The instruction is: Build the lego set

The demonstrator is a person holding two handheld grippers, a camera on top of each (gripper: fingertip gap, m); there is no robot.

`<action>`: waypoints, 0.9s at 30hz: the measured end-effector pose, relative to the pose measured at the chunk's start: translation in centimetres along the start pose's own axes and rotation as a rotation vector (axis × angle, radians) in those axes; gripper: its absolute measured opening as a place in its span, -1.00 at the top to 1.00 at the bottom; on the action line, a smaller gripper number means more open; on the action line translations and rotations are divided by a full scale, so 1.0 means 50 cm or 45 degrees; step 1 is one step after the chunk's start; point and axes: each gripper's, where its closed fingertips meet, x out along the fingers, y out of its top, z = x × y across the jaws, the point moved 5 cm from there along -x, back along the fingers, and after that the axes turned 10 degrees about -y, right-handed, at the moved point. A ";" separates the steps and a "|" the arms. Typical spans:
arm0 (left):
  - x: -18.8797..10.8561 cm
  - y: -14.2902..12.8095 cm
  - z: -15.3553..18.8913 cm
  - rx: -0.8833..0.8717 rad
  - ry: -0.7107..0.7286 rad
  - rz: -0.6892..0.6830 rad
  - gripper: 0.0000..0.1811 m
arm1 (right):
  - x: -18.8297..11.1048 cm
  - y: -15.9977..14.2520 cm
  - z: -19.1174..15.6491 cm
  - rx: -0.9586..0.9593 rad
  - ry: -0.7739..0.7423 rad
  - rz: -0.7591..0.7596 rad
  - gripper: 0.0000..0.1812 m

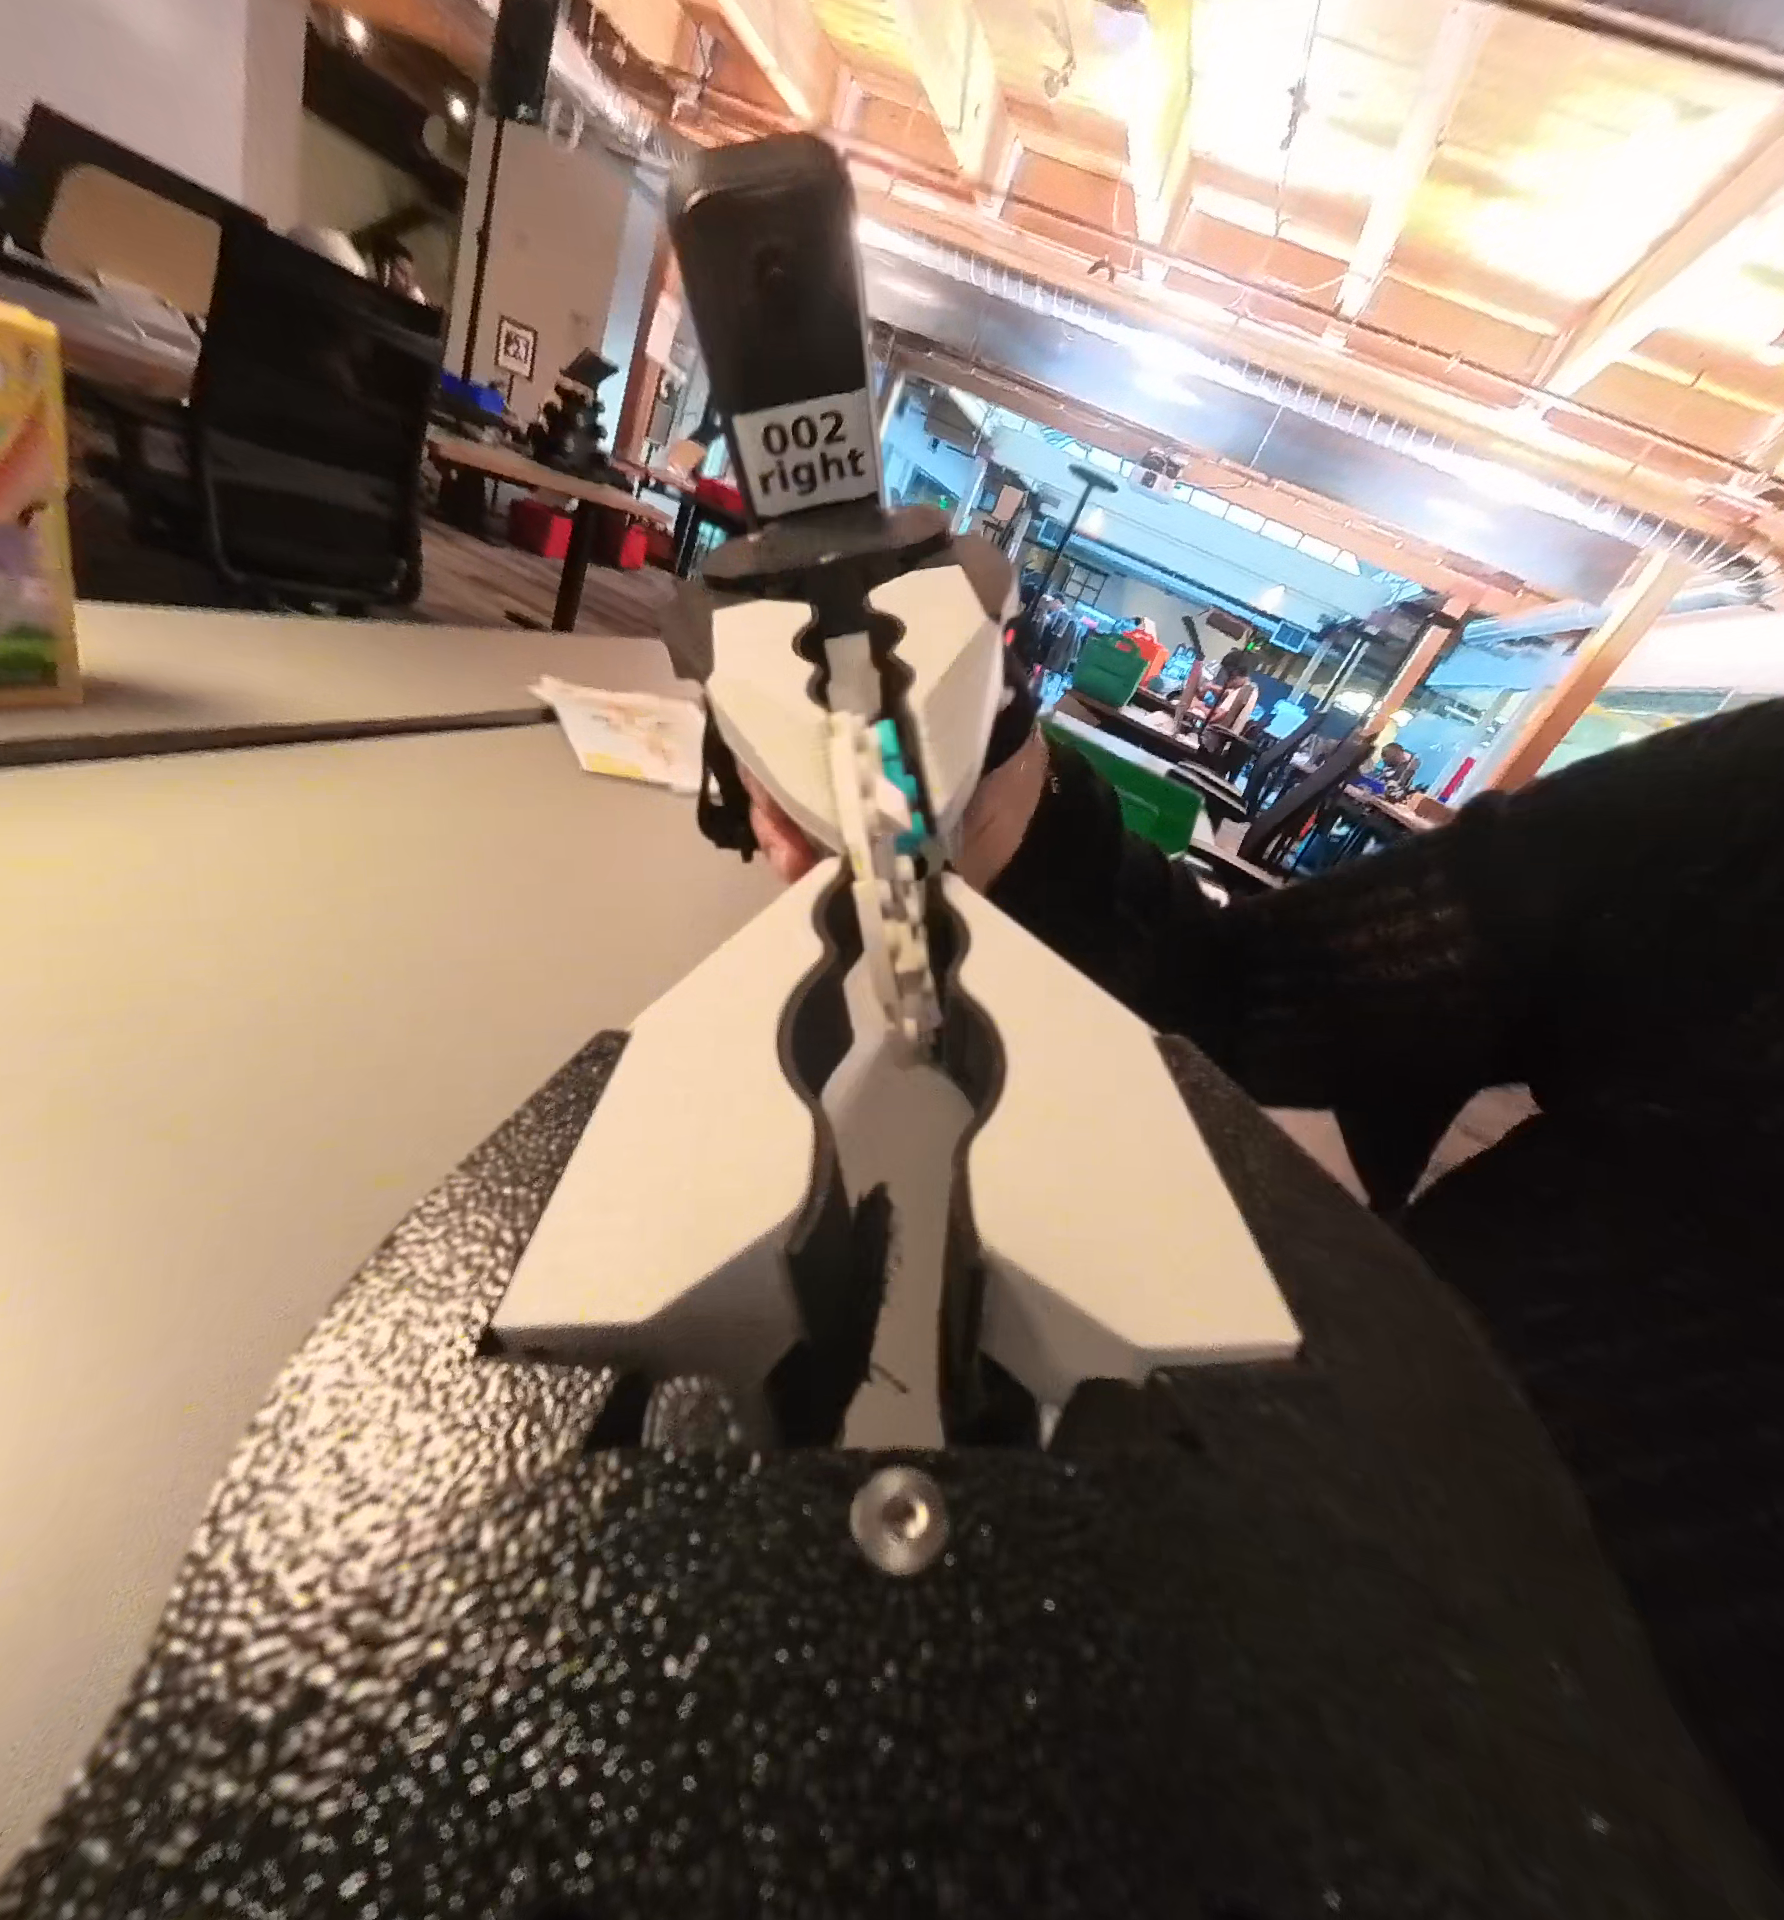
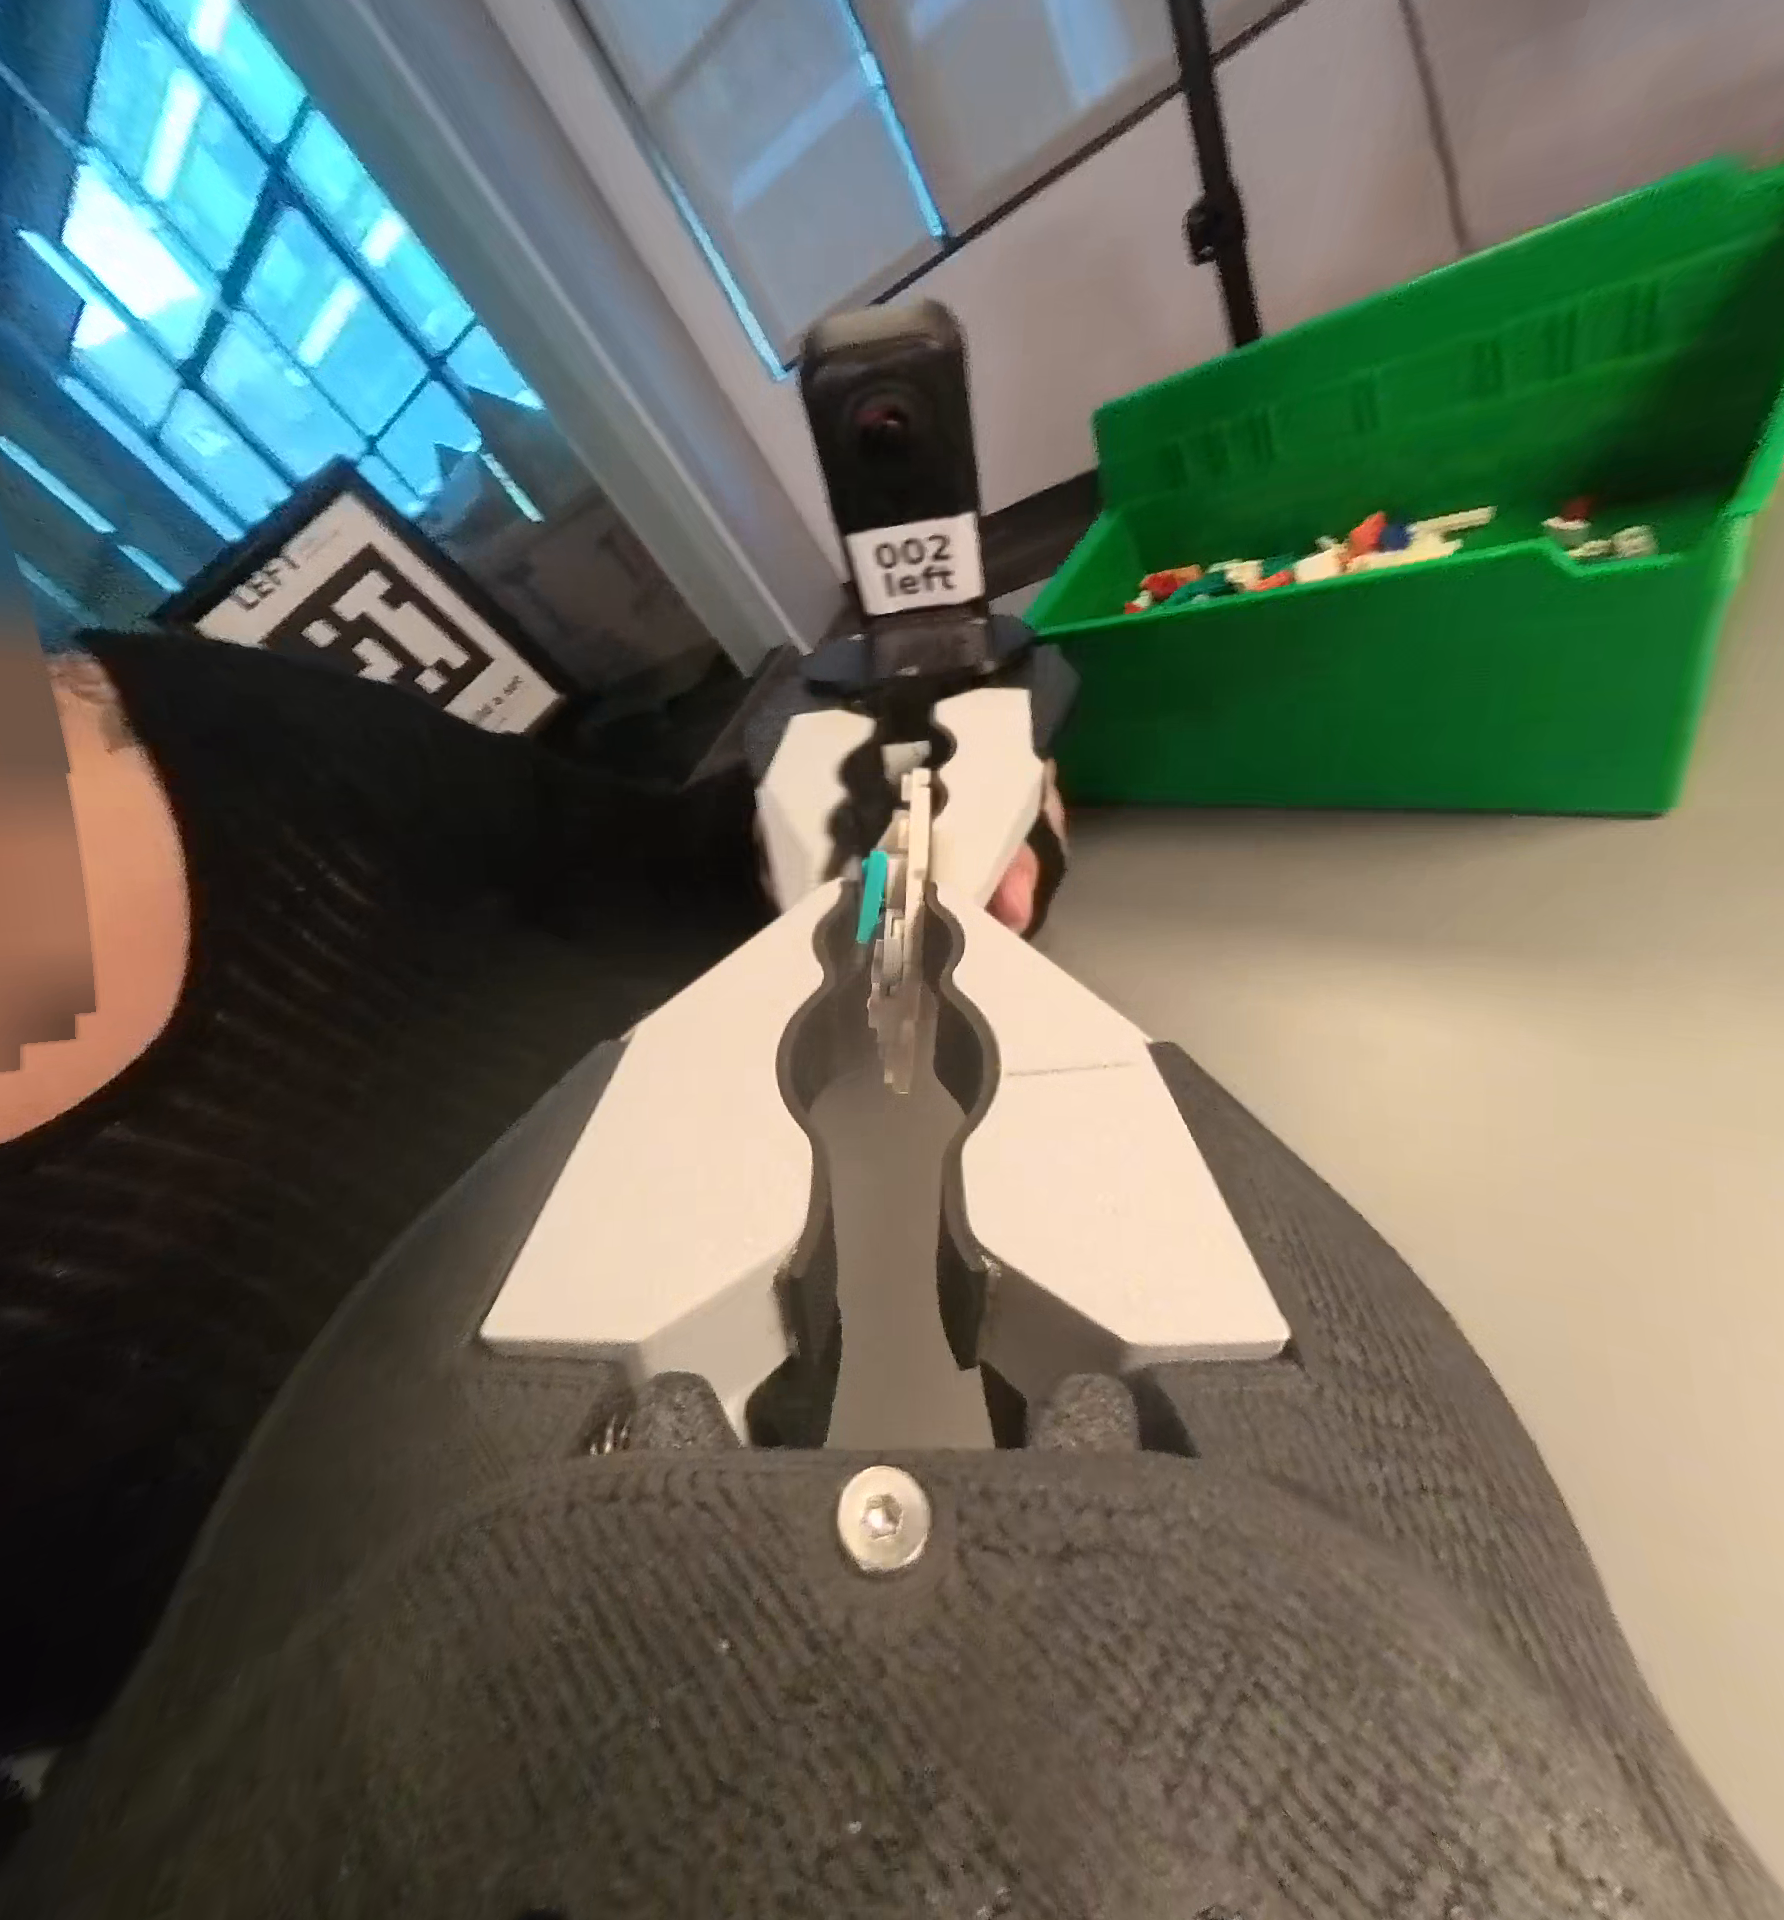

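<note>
A thin white-and-grey lego plate assembly with a teal piece [image 1: 893, 831] hangs above the pale grey bench [image 1: 244, 987], pinched edge-on at both ends. The left gripper [image 1: 893, 894] and right gripper [image 2: 893, 914] meet tip to tip, fingers nearly closed on it. Beyond the right fingers sits a green plastic bin of loose bricks [image 2: 1387, 707].

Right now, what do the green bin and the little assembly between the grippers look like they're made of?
Green bin: likely moulded plastic, with ribbed, evenly coloured walls. Lego assembly: probably hard plastic, thin white, grey and teal plates with studs, clamped between the left hand-held gripper and right hand-held gripper.
</note>
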 end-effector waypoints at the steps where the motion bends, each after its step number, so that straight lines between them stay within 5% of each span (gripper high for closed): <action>1: -0.002 -0.008 -0.006 -0.026 0.015 -0.029 0.92 | 0.005 -0.006 0.004 0.002 0.021 -0.011 0.89; 4: -0.015 -0.019 -0.026 -0.146 0.050 -0.080 0.93 | 0.014 -0.024 0.026 -0.089 -0.023 0.010 0.87; 6: -0.024 -0.020 -0.040 -0.208 0.092 -0.050 0.93 | 0.010 -0.034 0.052 -0.255 -0.180 0.093 0.60; 8: -0.025 -0.023 -0.048 -0.208 0.140 -0.048 0.93 | -0.008 -0.046 0.069 -0.500 -0.340 0.226 0.40; 12: -0.026 -0.023 -0.060 -0.256 0.209 0.025 0.93 | -0.042 -0.087 0.035 -1.063 -0.491 0.520 0.36; 17: -0.028 -0.013 -0.070 -0.371 0.311 0.258 0.93 | -0.029 -0.122 0.058 -1.653 -0.988 0.465 0.05; 21: -0.007 -0.020 -0.052 -0.476 0.351 0.412 0.93 | -0.002 -0.118 0.054 -2.123 -1.332 0.394 0.06; 27: 0.032 -0.062 -0.041 -0.626 0.250 0.342 0.93 | -0.012 -0.112 0.056 -2.282 -1.514 0.374 0.32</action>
